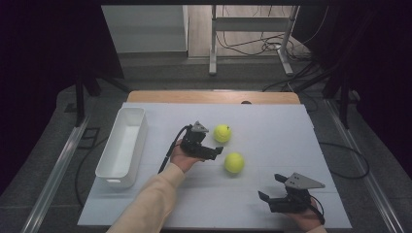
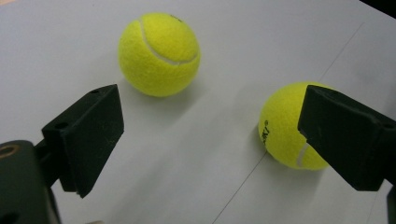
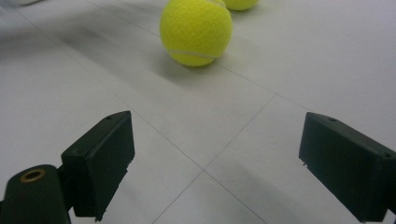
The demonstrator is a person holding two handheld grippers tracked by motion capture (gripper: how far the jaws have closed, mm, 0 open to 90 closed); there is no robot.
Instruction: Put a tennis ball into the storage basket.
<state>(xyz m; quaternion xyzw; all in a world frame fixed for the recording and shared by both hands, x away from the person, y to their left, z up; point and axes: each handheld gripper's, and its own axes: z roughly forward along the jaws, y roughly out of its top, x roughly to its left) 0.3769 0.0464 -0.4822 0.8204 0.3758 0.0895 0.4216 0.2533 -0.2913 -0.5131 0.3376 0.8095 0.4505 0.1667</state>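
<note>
Starting from the left in the high view: a white bin (image 1: 122, 145) sits on the left part of the white table (image 1: 272, 126), long side running front to back, open side up. Next to it comes the left gripper (image 1: 218, 151), jaws spread and holding nothing, aimed to the right at the gap between the two tennis balls. The far ball (image 1: 222, 133) is just past its tip, the near ball (image 1: 234, 163) just beside it on the person's side. They're round, so no long axis to speak of.

The left gripper view gives what the overhead can't: the seam curve on the far ball (image 2: 159, 54) and dark print on the near ball (image 2: 288, 126), which its right jaw partly covers.

Far right, the right gripper (image 1: 272, 187) hangs by the front edge, jaws also wide apart and empty, well apart from the balls. Its own view has the near ball (image 3: 196, 31) ahead of it.
</note>
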